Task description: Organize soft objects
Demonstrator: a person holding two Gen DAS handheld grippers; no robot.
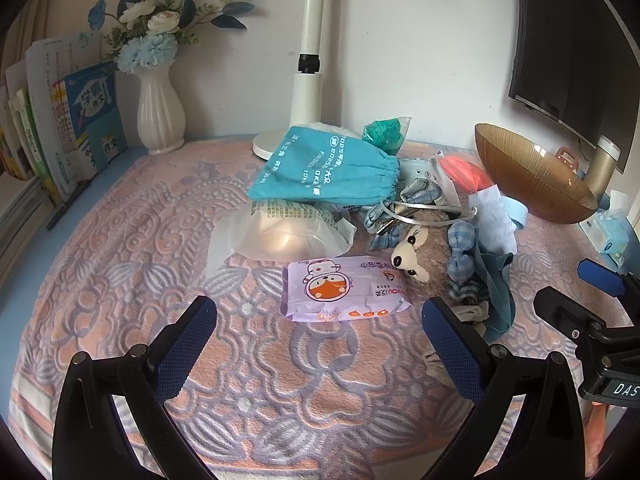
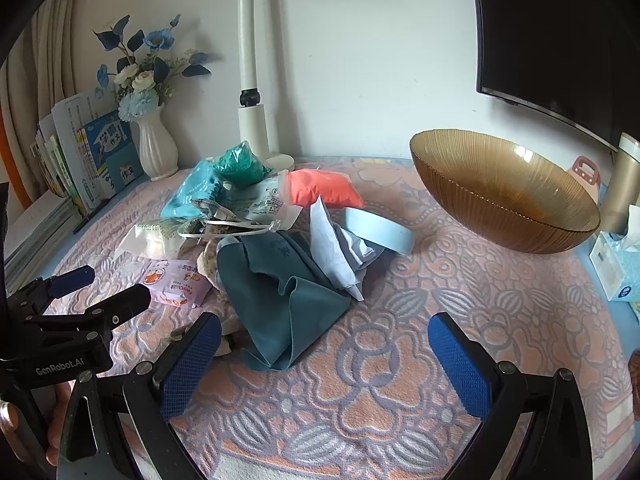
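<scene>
A pile of soft things lies mid-table: a purple wipes pack point(image 1: 344, 290) point(image 2: 176, 280), a plush bear point(image 1: 420, 252), a teal drawstring pouch point(image 1: 324, 170), a clear plastic packet point(image 1: 280, 232), a dark teal cloth point(image 2: 280, 300), a light blue cloth point(image 2: 332, 244), an orange packet point(image 2: 320, 188) and a green packet point(image 2: 240, 166). An amber glass bowl point(image 2: 508, 192) point(image 1: 532, 176) stands empty at the right. My left gripper point(image 1: 320, 324) is open just before the wipes pack. My right gripper point(image 2: 324, 344) is open beside the dark teal cloth.
A white vase of blue flowers point(image 1: 160, 116), leaning books point(image 1: 72, 132) and a white lamp post point(image 1: 308, 60) stand along the back wall. A dark monitor point(image 2: 560, 40) hangs at the right. A tissue box point(image 2: 616, 268) sits at the right edge. A patterned towel point(image 2: 400, 380) covers the table.
</scene>
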